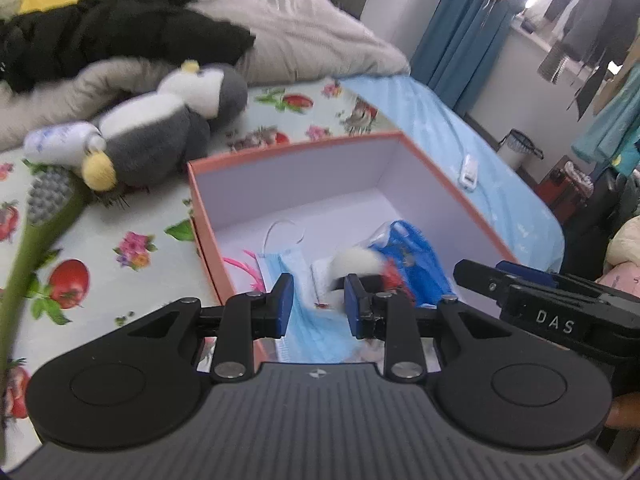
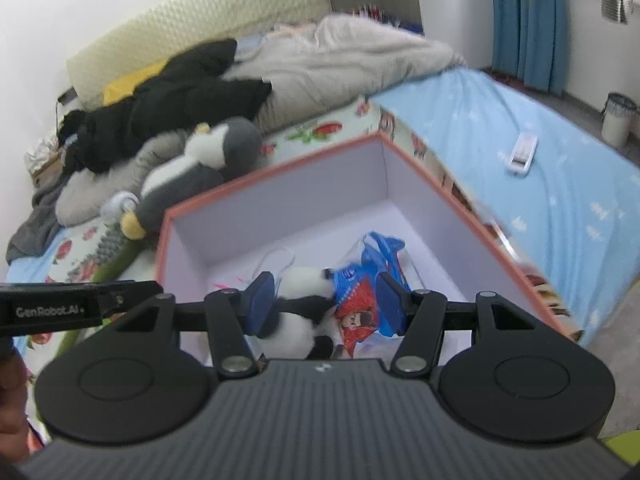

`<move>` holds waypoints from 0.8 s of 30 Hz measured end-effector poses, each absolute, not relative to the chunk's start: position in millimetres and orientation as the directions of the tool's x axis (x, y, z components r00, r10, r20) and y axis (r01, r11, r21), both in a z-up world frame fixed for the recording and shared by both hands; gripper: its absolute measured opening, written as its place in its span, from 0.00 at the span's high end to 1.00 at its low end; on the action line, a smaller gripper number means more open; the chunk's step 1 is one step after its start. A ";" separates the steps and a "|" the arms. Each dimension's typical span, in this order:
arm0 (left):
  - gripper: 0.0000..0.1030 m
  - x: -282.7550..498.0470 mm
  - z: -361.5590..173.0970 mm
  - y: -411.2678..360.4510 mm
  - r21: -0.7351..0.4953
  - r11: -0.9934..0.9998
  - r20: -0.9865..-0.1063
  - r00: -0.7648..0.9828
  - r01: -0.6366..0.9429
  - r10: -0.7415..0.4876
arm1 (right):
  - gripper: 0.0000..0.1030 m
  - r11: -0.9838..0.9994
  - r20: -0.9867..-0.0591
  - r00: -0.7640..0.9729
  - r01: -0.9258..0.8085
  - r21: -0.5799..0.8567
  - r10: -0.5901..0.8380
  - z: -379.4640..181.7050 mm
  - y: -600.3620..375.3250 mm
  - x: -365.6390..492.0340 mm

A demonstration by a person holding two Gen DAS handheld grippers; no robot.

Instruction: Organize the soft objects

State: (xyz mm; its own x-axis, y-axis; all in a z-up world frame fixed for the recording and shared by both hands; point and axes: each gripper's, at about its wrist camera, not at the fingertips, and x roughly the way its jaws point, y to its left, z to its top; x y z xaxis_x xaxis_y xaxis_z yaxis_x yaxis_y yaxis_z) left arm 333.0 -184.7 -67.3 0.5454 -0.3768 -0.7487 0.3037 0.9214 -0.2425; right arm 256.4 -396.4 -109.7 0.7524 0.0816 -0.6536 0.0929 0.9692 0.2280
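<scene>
An orange box with a white inside (image 1: 288, 152) (image 2: 276, 172) stands on the bed. In it lie a blue face mask (image 1: 312, 320), a blue and red snack bag (image 2: 368, 288) (image 1: 416, 256) and a small panda plush (image 2: 304, 304) (image 1: 356, 264). My left gripper (image 1: 318, 304) is open above the box's near edge, over the mask. My right gripper (image 2: 324, 300) is open above the box, its fingers on either side of the panda and bag. A grey and white penguin plush (image 1: 160, 132) (image 2: 192, 172) lies on the bed behind the box.
A green-handled brush (image 1: 44, 208) and a white bottle (image 1: 60, 140) lie left of the penguin. A black coat (image 1: 120, 20) and grey blanket (image 1: 312, 28) are piled at the back. A white remote (image 2: 522, 152) lies on the blue sheet at right.
</scene>
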 end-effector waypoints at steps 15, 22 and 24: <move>0.69 199.0 20.7 -139.2 -0.249 0.902 -0.642 0.637 0.352 -0.426 | 0.43 0.973 -0.517 0.855 0.080 0.219 0.046 -24.5 -369.1 137.0; 0.69 141.2 37.9 -125.9 -0.250 0.890 -0.604 0.657 0.381 -0.451 | 0.43 0.974 -0.482 0.876 0.085 0.211 0.028 -10.6 -354.5 84.4; 0.69 124.6 40.9 -122.1 -0.251 0.889 -0.596 0.662 0.384 -0.455 | 0.43 0.974 -0.476 0.879 0.093 0.209 0.018 -9.0 -350.8 69.2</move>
State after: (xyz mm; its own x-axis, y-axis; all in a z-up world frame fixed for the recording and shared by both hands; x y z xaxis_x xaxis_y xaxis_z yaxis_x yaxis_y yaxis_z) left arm 124.6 -122.1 40.9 0.6622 -0.4545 -0.5957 0.3839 0.8885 -0.2512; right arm 69.2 -350.8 -9.0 0.8792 0.0178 -0.4761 0.0933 0.9735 0.2087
